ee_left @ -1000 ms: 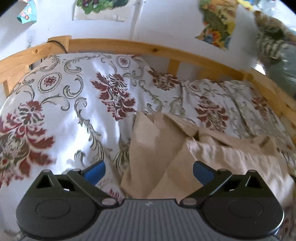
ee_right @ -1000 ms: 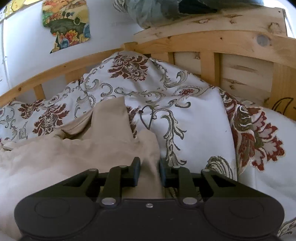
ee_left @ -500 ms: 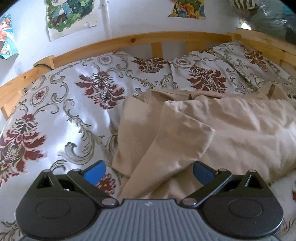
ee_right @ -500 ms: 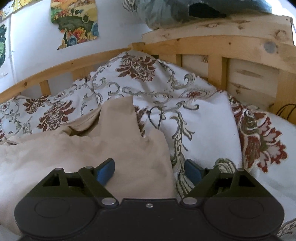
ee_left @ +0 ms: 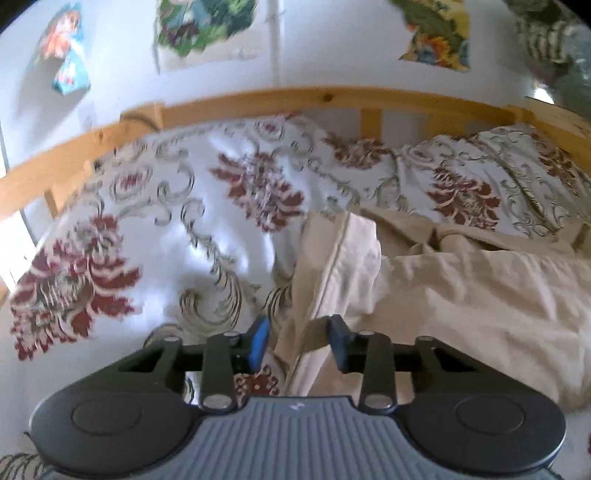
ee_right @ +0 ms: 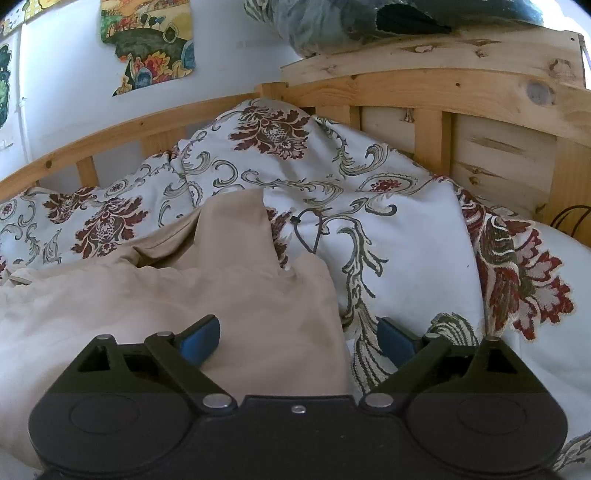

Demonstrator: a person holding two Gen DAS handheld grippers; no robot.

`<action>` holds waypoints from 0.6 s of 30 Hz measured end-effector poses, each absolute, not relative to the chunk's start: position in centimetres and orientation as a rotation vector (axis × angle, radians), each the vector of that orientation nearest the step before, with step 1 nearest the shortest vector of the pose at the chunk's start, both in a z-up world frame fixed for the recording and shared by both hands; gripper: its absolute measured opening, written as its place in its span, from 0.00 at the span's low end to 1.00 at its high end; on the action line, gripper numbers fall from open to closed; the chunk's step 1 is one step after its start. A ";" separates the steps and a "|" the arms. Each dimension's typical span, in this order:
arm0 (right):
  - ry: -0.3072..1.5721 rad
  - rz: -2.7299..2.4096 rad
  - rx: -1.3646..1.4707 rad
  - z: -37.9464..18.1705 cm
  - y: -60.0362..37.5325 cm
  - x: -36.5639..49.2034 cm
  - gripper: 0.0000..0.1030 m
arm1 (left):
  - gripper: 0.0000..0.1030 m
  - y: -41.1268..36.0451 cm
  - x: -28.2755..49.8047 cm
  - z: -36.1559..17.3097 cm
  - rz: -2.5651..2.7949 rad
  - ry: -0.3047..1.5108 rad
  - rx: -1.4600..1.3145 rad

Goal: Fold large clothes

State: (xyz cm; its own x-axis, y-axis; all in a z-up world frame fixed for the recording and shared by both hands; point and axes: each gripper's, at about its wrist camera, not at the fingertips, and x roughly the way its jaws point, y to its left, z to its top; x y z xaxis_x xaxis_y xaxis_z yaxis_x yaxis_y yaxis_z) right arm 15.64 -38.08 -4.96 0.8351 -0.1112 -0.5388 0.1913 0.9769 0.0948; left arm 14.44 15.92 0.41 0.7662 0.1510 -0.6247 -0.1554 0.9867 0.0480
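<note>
A beige garment (ee_left: 461,288) lies crumpled on a floral bed cover (ee_left: 166,229). My left gripper (ee_left: 297,345) is shut on a raised fold at the garment's left edge, with cloth pinched between the blue pads. In the right wrist view the same beige garment (ee_right: 221,288) lies under and ahead of my right gripper (ee_right: 299,338), which is open with its blue pads spread over the garment's right corner. A narrow flap of the garment sticks up toward the bed's back rail.
A wooden bed rail (ee_left: 332,99) runs behind the cover, with a taller wooden headboard (ee_right: 480,122) at the right. Posters (ee_right: 147,40) hang on the white wall. A dark bundle of cloth (ee_right: 369,18) sits on top of the headboard.
My left gripper has closed on the garment's left edge and lifted it. My right gripper, shut on the cloth a second ago, has opened and stays open.
</note>
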 end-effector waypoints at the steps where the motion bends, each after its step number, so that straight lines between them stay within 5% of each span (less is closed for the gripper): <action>1: 0.561 -0.160 0.147 -5.0 -38.1 15.6 0.91 | 0.34 16.3 14.7 0.2 0.160 0.699 -0.029; 13: 0.642 -0.147 0.214 -4.4 -38.5 14.3 0.88 | 0.05 20.6 15.1 -1.3 0.128 0.807 -0.295; 15: 0.653 -0.110 0.264 -4.5 -39.0 14.2 0.55 | 0.04 21.3 14.6 -0.3 0.142 0.770 -0.365; 18: 0.659 -0.107 0.308 -4.7 -39.6 14.3 0.26 | 0.04 22.5 15.4 -0.6 0.153 0.813 -0.429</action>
